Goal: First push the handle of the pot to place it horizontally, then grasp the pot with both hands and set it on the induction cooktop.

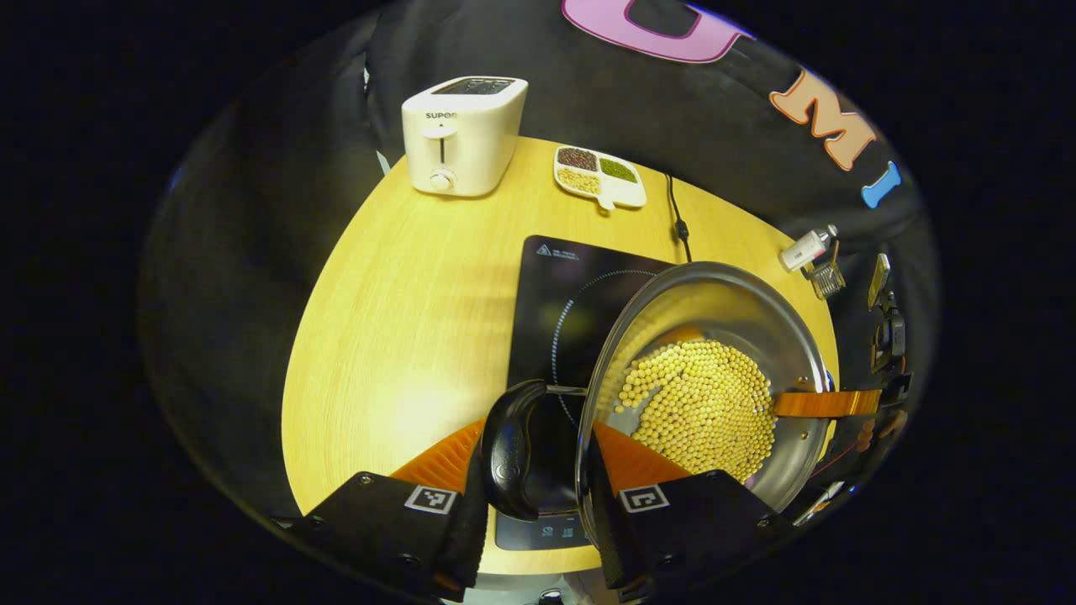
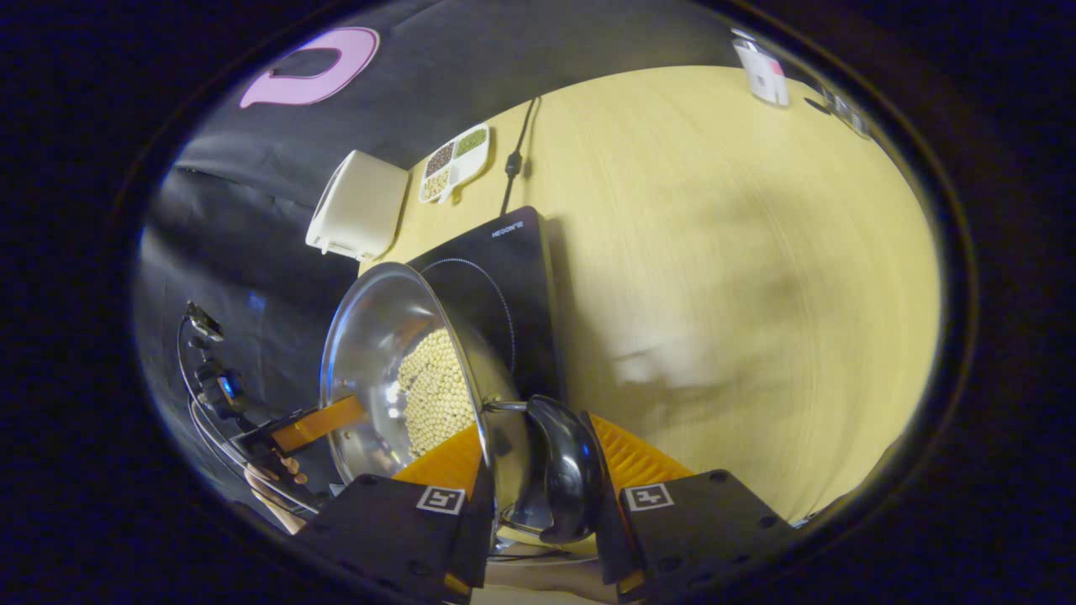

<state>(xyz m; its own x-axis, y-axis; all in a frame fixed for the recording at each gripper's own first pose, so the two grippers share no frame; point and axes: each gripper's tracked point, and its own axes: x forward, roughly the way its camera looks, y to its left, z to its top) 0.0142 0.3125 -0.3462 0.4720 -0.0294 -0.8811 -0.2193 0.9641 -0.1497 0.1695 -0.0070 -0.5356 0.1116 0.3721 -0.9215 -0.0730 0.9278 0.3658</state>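
Observation:
A steel pot [image 1: 714, 294] holding yellow soybeans [image 1: 702, 403] lies over the right part of the black induction cooktop [image 1: 563, 286]; I cannot tell whether it rests on the glass. My left gripper [image 1: 538, 441] is shut on the pot's near black handle [image 1: 511, 454], with the pot wall also between its fingers. The right gripper's finger [image 1: 828, 403] reaches the far rim. In the right gripper view, my right gripper [image 2: 538, 441] is shut on the other black handle [image 2: 567, 470]. The pot [image 2: 370, 336] stretches away to the left, beside the cooktop [image 2: 513, 277].
A white toaster [image 1: 462, 134] and a divided dish of beans [image 1: 598, 175] stand at the back of the round wooden table [image 1: 403, 319]. The cooktop's cord [image 1: 677, 218] runs off the rear edge. A small white bottle [image 1: 807, 246] sits at the right edge.

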